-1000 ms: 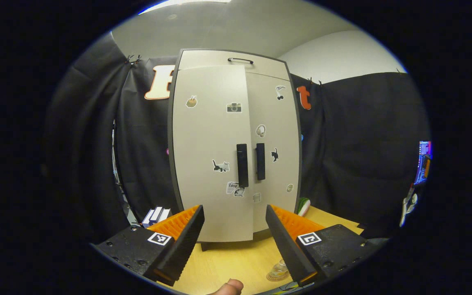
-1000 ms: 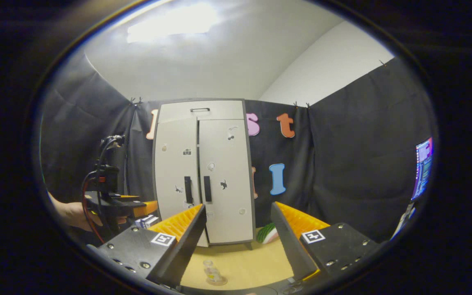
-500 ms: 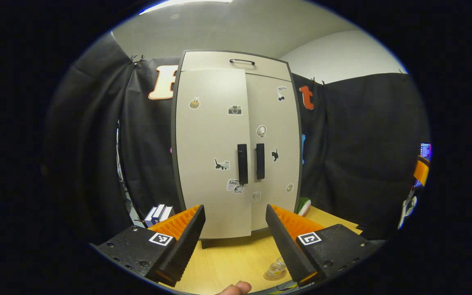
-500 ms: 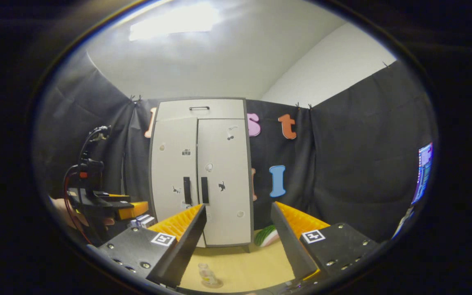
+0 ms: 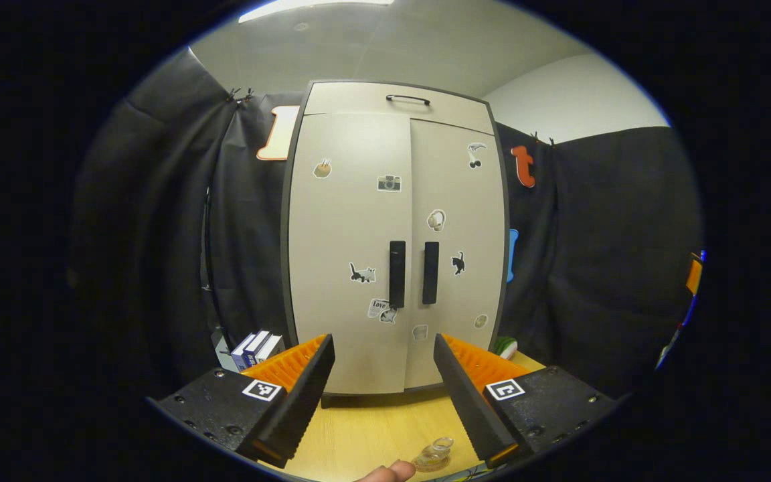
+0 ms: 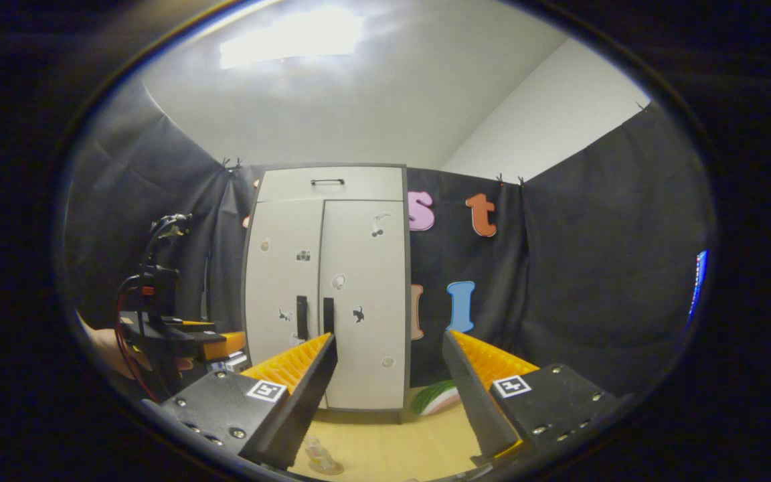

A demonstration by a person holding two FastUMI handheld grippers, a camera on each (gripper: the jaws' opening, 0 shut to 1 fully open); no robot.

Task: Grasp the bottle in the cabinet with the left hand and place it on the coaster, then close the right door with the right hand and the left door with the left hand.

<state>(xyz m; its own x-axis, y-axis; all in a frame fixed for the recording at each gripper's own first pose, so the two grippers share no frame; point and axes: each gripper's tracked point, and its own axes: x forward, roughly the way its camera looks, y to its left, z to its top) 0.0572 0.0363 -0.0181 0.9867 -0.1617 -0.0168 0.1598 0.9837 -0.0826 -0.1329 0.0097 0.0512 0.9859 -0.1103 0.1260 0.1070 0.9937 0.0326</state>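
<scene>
Left gripper view shows the left gripper wide and empty before the cabinet; check the left door sits flush, then withdraw straight.

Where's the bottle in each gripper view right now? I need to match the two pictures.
Left gripper view: bottle at the bottom edge, on the table beside the right finger.
Right gripper view: bottle at the bottom, beside the left finger.
Shared landmark: the cabinet with stickered doors, behind it.
</scene>
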